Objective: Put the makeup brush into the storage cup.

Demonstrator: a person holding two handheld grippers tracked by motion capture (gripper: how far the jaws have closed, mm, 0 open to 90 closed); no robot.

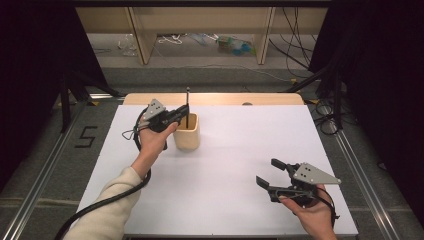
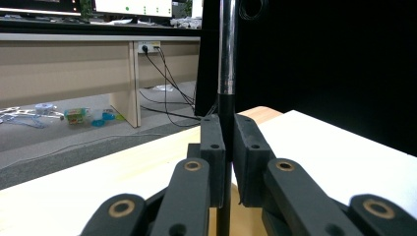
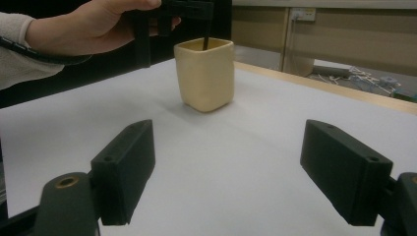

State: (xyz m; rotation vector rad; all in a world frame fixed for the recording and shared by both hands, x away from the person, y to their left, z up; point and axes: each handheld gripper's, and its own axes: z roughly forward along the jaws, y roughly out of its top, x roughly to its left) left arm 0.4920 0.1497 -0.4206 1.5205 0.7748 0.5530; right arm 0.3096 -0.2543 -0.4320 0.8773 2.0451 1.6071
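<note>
On the white worktop (image 1: 225, 165), mostly bare toward its near and right edges, a cream cup (image 1: 187, 131) stands far-left. The left claw (image 1: 185, 114) clamps an upright black rod (image 1: 187, 102) in it; the right claw (image 1: 270, 172) gapes apart.

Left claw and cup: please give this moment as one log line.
left claw: shut on rod | rod: upright in cup | right claw: open

cups: 1 (image 1: 187, 132) | rods: 1 (image 1: 187, 107) | grippers: 2
</note>
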